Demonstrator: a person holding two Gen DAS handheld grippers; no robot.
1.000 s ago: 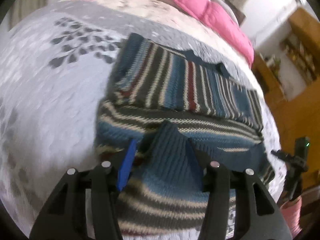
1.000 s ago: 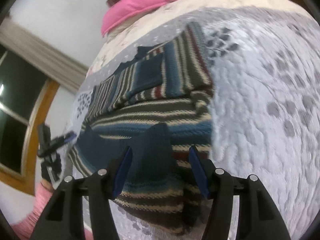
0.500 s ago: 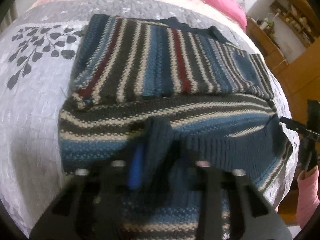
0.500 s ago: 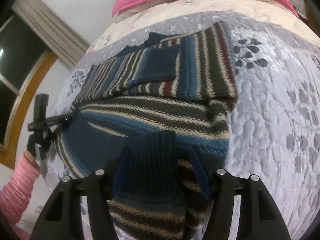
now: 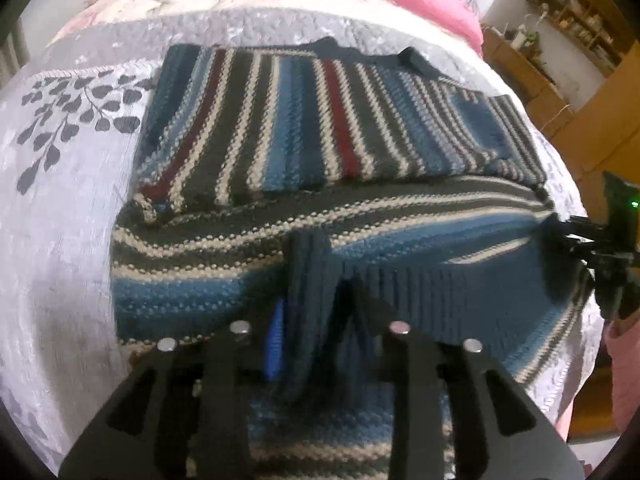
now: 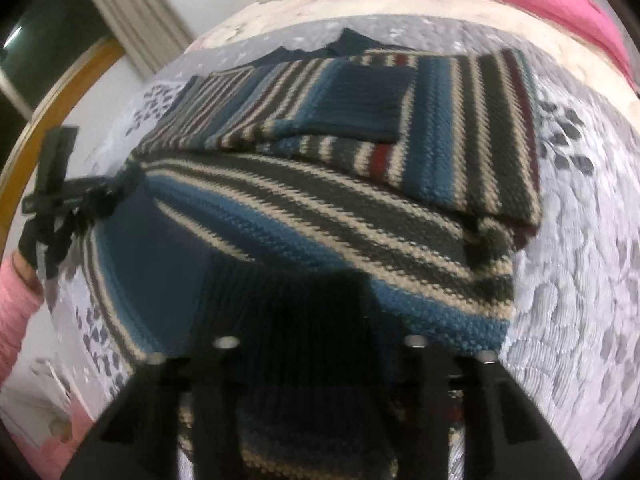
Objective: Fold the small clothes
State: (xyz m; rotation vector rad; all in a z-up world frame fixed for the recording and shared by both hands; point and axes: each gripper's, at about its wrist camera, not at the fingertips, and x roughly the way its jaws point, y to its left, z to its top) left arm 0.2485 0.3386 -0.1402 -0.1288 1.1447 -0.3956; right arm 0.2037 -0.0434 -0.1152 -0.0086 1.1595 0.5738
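1 striped sweater [image 5: 328,128], 2 hand-held grippers: left [image 5: 316,316], right [image 6: 320,320]; 1 bedspread [image 5: 60,208].

Dim indoor light, heavy fisheye bending, motion blur, dark corners.

grey quilted bed [image 5: 80,208], wooden shelves [image 5: 576,20]

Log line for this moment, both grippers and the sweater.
left hand-held gripper: shut on sweater hem | right hand-held gripper: shut on sweater hem | striped sweater: partly folded on bed quilt
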